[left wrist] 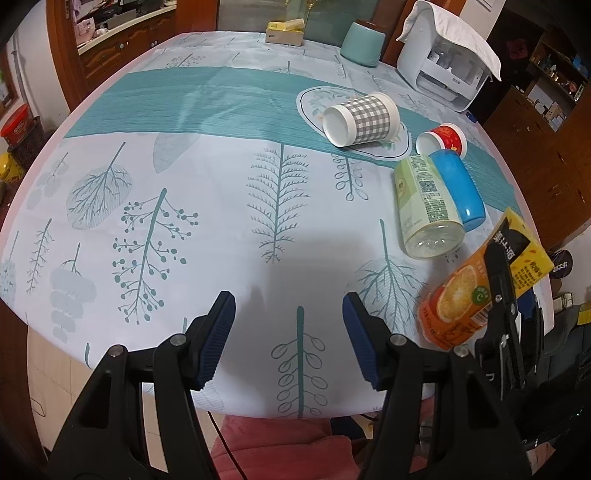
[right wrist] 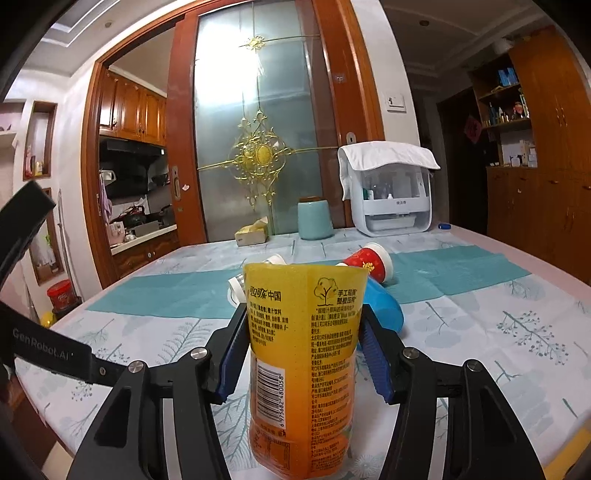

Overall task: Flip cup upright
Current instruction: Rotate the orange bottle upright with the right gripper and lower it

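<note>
My right gripper point(right wrist: 303, 339) is shut on an orange and yellow juice cup point(right wrist: 303, 354), which stands about upright at the table's near edge. The same cup point(left wrist: 480, 280) shows at the right of the left wrist view, with the right gripper's finger across it. My left gripper point(left wrist: 288, 332) is open and empty above the front edge of the table. A grey checked cup point(left wrist: 364, 118), a red cup point(left wrist: 445, 138), a blue cup point(left wrist: 458, 188) and a pale green labelled cup point(left wrist: 424, 206) all lie on their sides.
The table carries a leaf-print cloth point(left wrist: 184, 206). At the back stand a teal canister point(left wrist: 364, 44), a tissue box point(left wrist: 284, 33) and a white towel-covered appliance point(left wrist: 443, 55). Wooden cabinets point(right wrist: 546, 199) line the right wall.
</note>
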`<state>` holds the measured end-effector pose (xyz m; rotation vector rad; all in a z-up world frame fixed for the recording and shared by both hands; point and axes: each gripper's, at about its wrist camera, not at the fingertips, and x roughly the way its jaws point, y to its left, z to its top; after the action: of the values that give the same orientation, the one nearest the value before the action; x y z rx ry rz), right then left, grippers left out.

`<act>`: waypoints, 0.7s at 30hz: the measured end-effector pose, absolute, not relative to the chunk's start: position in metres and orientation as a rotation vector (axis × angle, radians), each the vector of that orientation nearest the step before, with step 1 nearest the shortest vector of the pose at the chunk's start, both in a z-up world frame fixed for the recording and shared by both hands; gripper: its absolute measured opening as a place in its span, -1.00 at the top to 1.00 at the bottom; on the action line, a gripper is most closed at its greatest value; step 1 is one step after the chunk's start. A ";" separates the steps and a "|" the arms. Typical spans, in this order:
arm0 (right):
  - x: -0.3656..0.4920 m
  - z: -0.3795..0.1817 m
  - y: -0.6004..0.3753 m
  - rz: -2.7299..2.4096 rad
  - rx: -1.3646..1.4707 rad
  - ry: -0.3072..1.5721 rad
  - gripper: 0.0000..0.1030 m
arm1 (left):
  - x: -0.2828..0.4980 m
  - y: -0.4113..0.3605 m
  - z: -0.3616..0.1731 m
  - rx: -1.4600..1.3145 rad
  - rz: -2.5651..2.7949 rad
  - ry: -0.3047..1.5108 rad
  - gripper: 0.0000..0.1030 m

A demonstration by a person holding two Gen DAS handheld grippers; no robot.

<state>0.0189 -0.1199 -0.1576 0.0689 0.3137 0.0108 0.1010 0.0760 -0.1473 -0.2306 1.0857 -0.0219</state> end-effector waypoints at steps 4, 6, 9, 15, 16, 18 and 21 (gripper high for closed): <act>0.016 -0.158 -0.118 0.044 0.044 0.342 -0.28 | 0.099 0.074 -0.145 -0.229 -0.027 1.084 -0.12; 0.016 -0.156 -0.119 0.069 0.049 0.368 -0.35 | 0.098 0.072 -0.143 -0.224 -0.027 1.082 -0.12; 0.009 -0.157 -0.120 0.098 0.062 0.400 -0.63 | 0.095 0.070 -0.139 -0.221 -0.030 1.079 -0.12; -0.010 -0.140 -0.127 0.135 0.073 0.441 -0.95 | 0.087 0.067 -0.129 -0.231 -0.046 1.068 -0.12; -0.014 -0.133 -0.128 0.139 0.068 0.442 -0.97 | 0.086 0.067 -0.127 -0.232 -0.050 1.066 -0.12; -0.020 -0.123 -0.129 0.147 0.052 0.448 -0.98 | 0.083 0.064 -0.122 -0.233 -0.058 1.059 -0.12; -0.031 -0.101 -0.132 0.151 0.018 0.450 -0.99 | 0.077 0.059 -0.114 -0.232 -0.080 1.049 -0.12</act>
<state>-0.0305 -0.1317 -0.1014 0.0181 0.4497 0.1514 0.0773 0.0587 -0.1140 -0.2316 1.0495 -0.0804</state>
